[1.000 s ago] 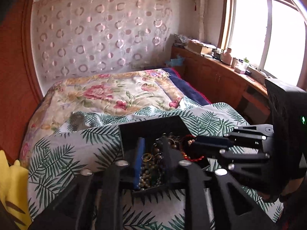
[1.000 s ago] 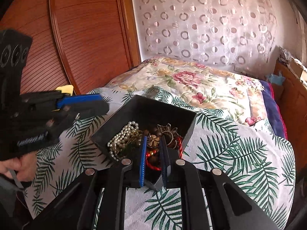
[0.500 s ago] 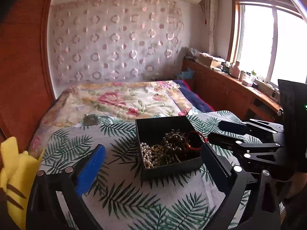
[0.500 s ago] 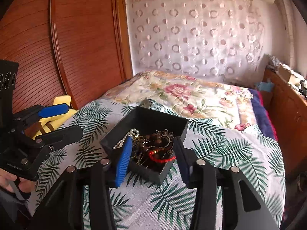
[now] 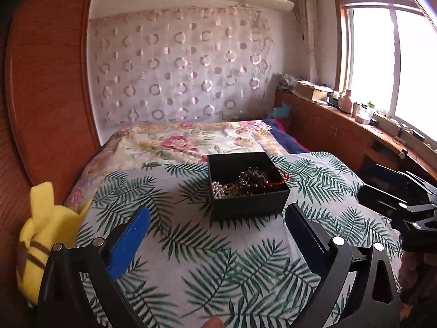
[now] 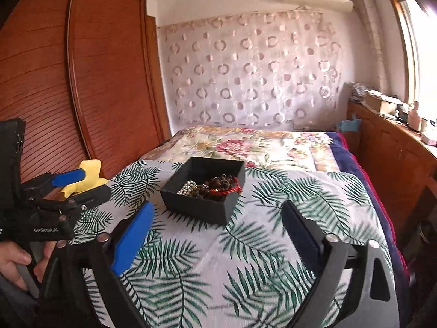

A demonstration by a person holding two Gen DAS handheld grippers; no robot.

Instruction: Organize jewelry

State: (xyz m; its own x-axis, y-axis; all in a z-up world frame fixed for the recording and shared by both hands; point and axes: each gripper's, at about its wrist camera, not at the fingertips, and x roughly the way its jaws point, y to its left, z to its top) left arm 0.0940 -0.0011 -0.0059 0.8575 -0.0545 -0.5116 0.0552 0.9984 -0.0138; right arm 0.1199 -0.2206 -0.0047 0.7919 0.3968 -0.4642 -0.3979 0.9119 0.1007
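A black open box (image 5: 250, 205) sits on the palm-leaf cloth and holds a heap of jewelry (image 5: 247, 181): pearl beads, dark wooden beads and a red bracelet. It also shows in the right wrist view (image 6: 200, 207), with the jewelry (image 6: 211, 186) inside. My left gripper (image 5: 218, 222) is open and empty, well short of the box. My right gripper (image 6: 218, 217) is open and empty, also short of the box. Each gripper shows at the edge of the other's view.
The palm-leaf cloth (image 5: 218, 259) covers the near part of a bed with a floral quilt (image 5: 191, 142). A yellow plush toy (image 5: 46, 232) lies at the left edge. A wooden wardrobe (image 6: 82, 82) stands left; a wooden counter (image 5: 355, 136) with clutter runs under the window.
Both grippers have opened wide and pulled back from the box. The jewelry now lies in the box with nothing held.
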